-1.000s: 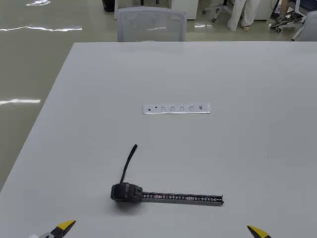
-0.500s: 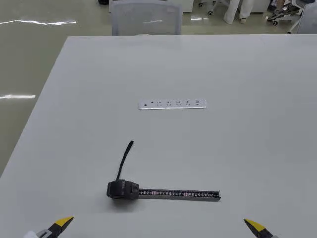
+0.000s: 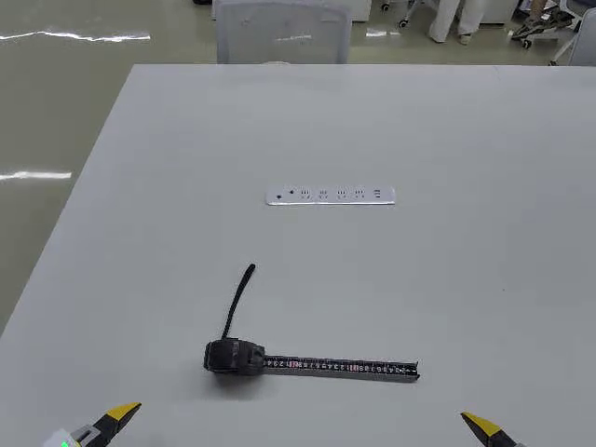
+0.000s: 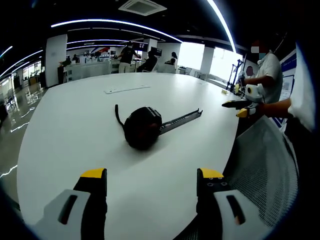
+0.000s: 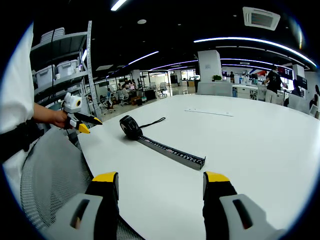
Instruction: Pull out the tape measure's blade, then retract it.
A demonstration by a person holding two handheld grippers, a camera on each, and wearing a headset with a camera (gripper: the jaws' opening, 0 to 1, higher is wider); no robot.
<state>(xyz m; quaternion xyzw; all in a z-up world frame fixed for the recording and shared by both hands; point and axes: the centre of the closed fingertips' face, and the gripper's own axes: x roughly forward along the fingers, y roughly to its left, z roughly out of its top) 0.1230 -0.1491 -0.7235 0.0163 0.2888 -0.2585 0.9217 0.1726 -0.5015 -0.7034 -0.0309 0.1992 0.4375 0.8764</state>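
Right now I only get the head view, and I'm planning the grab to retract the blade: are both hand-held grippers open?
Observer: Yes. The left hand-held gripper and the right hand-held gripper each show yellow-tipped jaws wide apart, holding nothing.
Operator: What does the right one face?
Observer: The extended dark measuring blade, with its hooked end nearest and the round black tape measure case farther off.

Tape measure case (image 3: 235,357) on table (image 3: 466,186) near front edge; blade (image 3: 341,368) lies out to its right, strap (image 3: 237,300) behind. Power strip (image 3: 331,196) farther back; chair (image 3: 282,30) beyond far edge.
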